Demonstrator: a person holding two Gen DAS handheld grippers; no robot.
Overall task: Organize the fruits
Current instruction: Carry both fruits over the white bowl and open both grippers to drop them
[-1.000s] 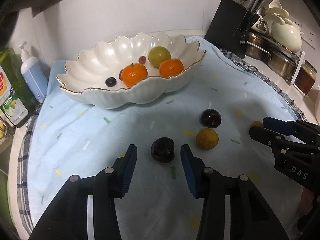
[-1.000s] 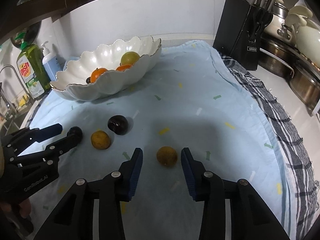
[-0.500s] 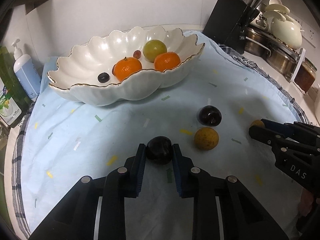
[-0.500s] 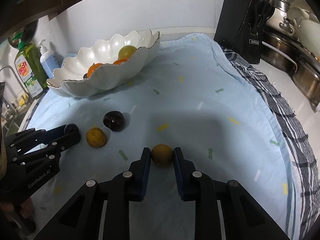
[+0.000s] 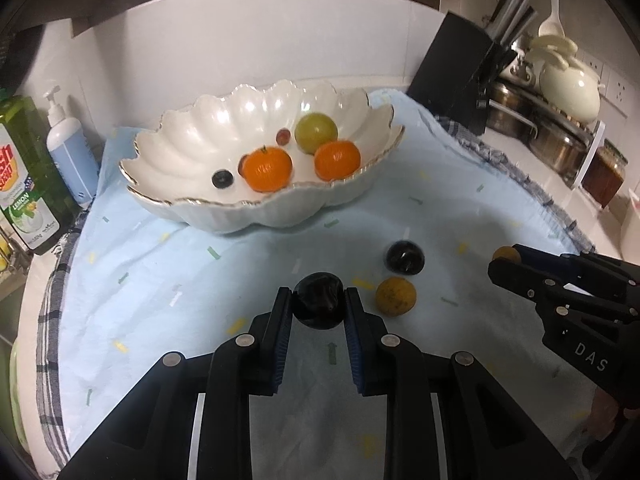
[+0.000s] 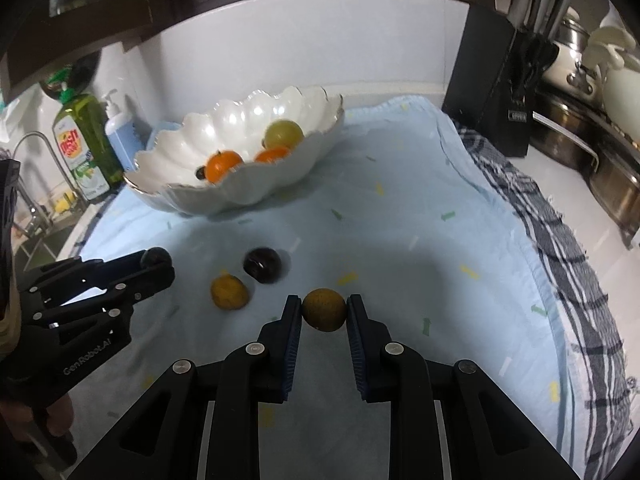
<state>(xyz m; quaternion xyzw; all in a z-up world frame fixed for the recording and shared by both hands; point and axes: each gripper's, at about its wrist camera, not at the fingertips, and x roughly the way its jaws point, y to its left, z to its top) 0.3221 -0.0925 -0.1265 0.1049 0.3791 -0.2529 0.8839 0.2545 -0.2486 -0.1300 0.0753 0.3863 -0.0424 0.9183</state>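
My left gripper (image 5: 319, 302) is shut on a dark plum (image 5: 319, 305) and holds it above the blue cloth. My right gripper (image 6: 324, 310) is shut on a small brown-yellow fruit (image 6: 324, 309), also lifted. On the cloth lie another dark plum (image 5: 405, 257) and a yellow-brown fruit (image 5: 395, 296); both also show in the right wrist view, the plum (image 6: 262, 265) and the fruit (image 6: 229, 291). The white scalloped bowl (image 5: 192, 160) holds two oranges (image 5: 267, 168), a green fruit (image 5: 316, 133) and small dark grapes (image 5: 222, 178). The bowl also shows in the right wrist view (image 6: 248, 188).
A black knife block (image 5: 460, 68) and steel pots (image 5: 556, 136) stand at the back right. A green dish soap bottle (image 5: 24, 184) and a blue pump bottle (image 5: 70, 148) stand at the left, with a sink (image 6: 36, 236) beyond. The checked cloth edge (image 6: 560, 264) runs along the right.
Both grippers closed on their fruits, the left on the dark plum, the right on the brown-yellow fruit, and have lifted them off the cloth.
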